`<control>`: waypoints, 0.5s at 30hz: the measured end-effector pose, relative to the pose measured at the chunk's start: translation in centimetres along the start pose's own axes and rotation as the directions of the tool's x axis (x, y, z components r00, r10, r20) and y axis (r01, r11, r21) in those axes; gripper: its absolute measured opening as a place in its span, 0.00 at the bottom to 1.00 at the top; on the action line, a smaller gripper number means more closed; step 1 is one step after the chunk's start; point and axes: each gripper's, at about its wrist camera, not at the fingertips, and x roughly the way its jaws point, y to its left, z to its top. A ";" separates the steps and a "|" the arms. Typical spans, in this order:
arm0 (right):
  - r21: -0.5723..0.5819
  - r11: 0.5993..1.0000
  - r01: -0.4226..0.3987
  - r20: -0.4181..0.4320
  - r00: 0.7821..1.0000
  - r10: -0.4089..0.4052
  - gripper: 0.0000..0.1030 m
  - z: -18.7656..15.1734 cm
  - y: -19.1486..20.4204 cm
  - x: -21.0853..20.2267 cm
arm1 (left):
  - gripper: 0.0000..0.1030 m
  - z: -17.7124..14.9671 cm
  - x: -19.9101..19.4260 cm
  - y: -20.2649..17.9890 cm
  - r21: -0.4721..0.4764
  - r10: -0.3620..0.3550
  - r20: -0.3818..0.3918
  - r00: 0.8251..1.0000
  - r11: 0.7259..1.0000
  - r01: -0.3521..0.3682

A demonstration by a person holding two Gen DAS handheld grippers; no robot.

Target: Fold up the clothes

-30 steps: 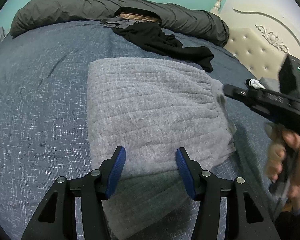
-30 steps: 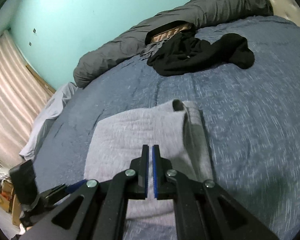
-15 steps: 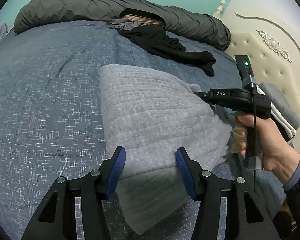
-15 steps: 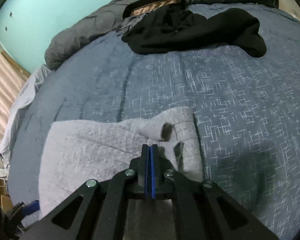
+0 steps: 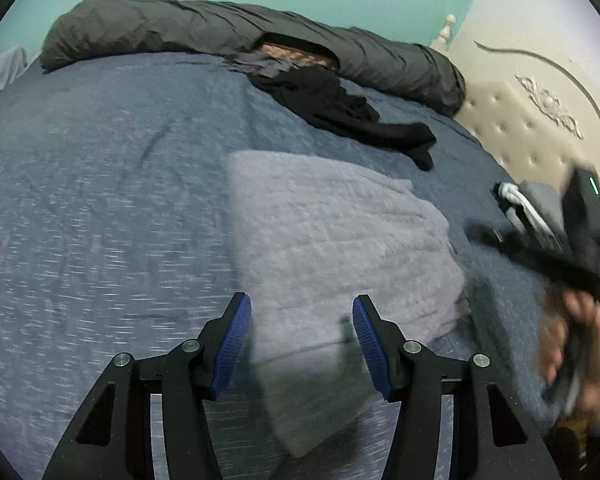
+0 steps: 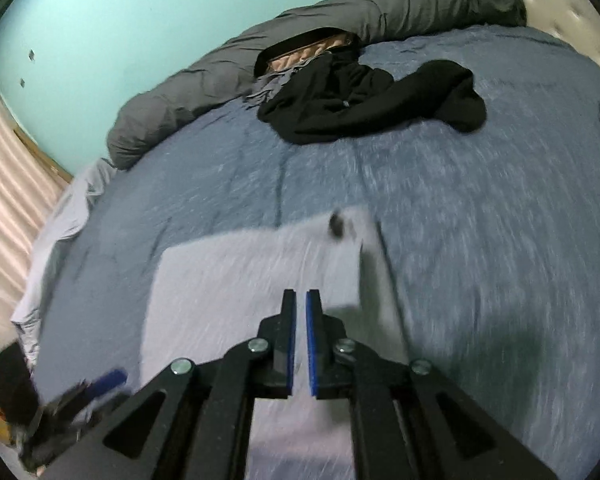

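In the left wrist view, a folded grey garment [image 5: 332, 240] is seen lying flat on the blue bed [image 5: 100, 200], its near end reaching down between the fingers of the left hand-held gripper [image 5: 302, 334]. The blue pads [image 5: 234, 340] of that gripper are held moderately apart above the cloth, and nothing is pressed between them. A black garment [image 5: 340, 116] is spread farther back, well apart from the grey one, and a dark grey duvet [image 5: 220, 36] is rolled along the far edge of the bed. At the right edge, the right hand-held gripper [image 5: 480, 234] is shown blurred, carried by a hand [image 5: 580, 344], just beside the grey garment. A padded headboard [image 5: 512, 120] is visible behind it.

In the right wrist view, the right hand-held gripper [image 6: 300, 344] is seen over the grey garment [image 6: 228, 292]; its jaws are opening, only a narrow gap is shown between the pads, and no cloth is caught in it. The garment's right edge is slightly raised and blurred. The black garment [image 6: 364, 100] lies beyond on the bed [image 6: 500, 240]. At the lower left, the left hand-held gripper [image 6: 80, 392] is partly visible and blurred. A curtain [image 6: 8, 184] hangs at the far left.
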 end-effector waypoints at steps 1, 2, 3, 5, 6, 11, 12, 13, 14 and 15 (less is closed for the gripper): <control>0.018 1.000 -0.011 -0.002 1.000 0.011 0.11 -0.9 0.0 -0.5 | 0.56 0.0 -0.5 0.6 -0.014 0.003 0.005 1.000 1.000 -0.003; 0.056 0.998 -0.027 0.001 1.000 0.027 0.20 -2.1 -0.2 -1.2 | 0.56 -0.2 -0.9 1.4 -0.029 0.009 0.007 1.000 1.000 -0.009; 0.083 0.996 -0.043 -0.003 0.999 0.043 0.31 -3.0 -0.2 -1.5 | 0.56 -0.3 -1.3 2.1 -0.043 0.015 0.009 1.000 0.999 -0.015; 0.098 0.993 -0.062 -0.032 0.997 0.065 0.36 -4.9 0.7 -1.5 | 0.56 -0.8 -2.1 3.0 -0.056 0.022 0.011 1.000 0.998 -0.022; 0.106 0.992 -0.071 -0.046 0.996 0.076 0.36 -5.8 1.1 -1.5 | 0.56 -1.1 -2.5 3.5 -0.063 0.026 0.011 1.000 0.998 -0.025; 0.087 0.989 -0.121 -0.096 0.987 0.129 0.37 -8.8 4.3 -1.1 | 0.56 -2.4 -4.0 5.1 -0.083 0.043 0.008 0.999 0.996 -0.042; 0.080 0.987 -0.139 -0.107 0.983 0.147 0.45 -9.1 5.0 -0.8 | 0.56 -2.7 -4.3 5.5 -0.088 0.045 0.006 0.999 0.995 -0.044; 0.073 0.985 -0.157 -0.118 0.979 0.165 0.49 -9.4 5.8 -0.5 | 0.56 -3.0 -4.6 5.8 -0.093 0.047 0.005 0.999 0.995 -0.047; 0.064 0.984 -0.166 -0.124 0.977 0.172 0.53 -9.7 6.4 -0.2 | 0.56 -3.1 -4.7 6.0 -0.097 0.048 0.005 0.999 0.994 -0.047; 0.055 0.983 -0.174 -0.130 0.975 0.179 0.54 -10.0 7.0 0.2 | 0.56 -3.2 -4.8 6.1 -0.099 0.049 0.006 0.999 0.994 -0.048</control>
